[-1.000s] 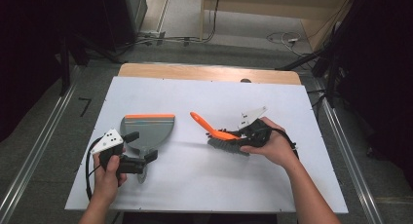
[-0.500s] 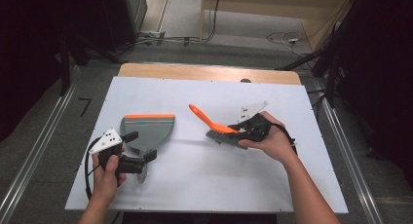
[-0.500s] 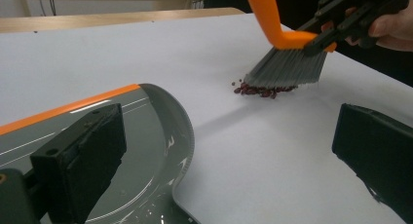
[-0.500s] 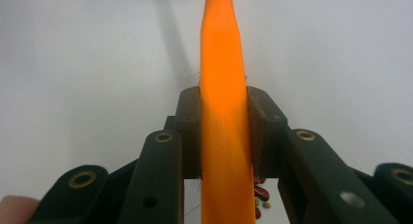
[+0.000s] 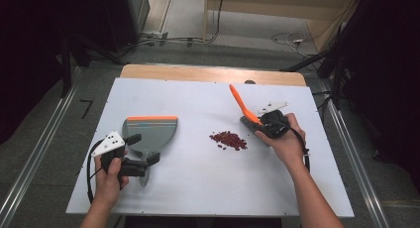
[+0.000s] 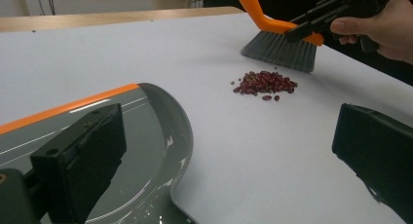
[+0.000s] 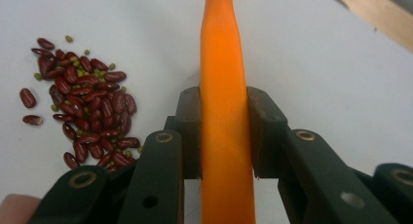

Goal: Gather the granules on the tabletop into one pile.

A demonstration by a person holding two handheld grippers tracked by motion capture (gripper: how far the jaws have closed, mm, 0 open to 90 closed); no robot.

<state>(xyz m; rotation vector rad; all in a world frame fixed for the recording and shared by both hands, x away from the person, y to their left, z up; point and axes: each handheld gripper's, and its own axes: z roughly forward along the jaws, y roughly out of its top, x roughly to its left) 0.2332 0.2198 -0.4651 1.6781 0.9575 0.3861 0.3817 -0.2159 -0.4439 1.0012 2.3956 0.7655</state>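
On the white table point(image 5: 198, 183), which spans most of the high view with a strip of bare wood along its far edge, the work is spread left to right. Largest of the things on it is the grey dustpan point(image 5: 151, 134) at the left, its orange lip on the far side and its handle reaching toward the near edge. The left gripper point(image 5: 130, 156) sits over that handle end; in the left gripper view point(image 6: 229, 151) its two black jaws stand wide apart, one over the pan's bowl and the other over bare table, and neither pad presses on anything. The person's left hand point(image 5: 106, 181) holds that gripper near the near-left edge.

At the right, the brush point(image 5: 246, 115) stands tilted, grey bristles down on the table and its orange handle slanting up and away toward the far side. The right gripper point(image 5: 265, 126) is clamped on that handle: in the right gripper view point(image 7: 224, 136) both pads press flat against the orange shaft from either side. The right hand point(image 5: 285, 141) grips it from the near right.

Smallest is the pile of beans point(image 5: 229, 140), dark red ones mixed with a few small green ones, lying between dustpan and brush, just left of the bristles and apart from the dustpan.
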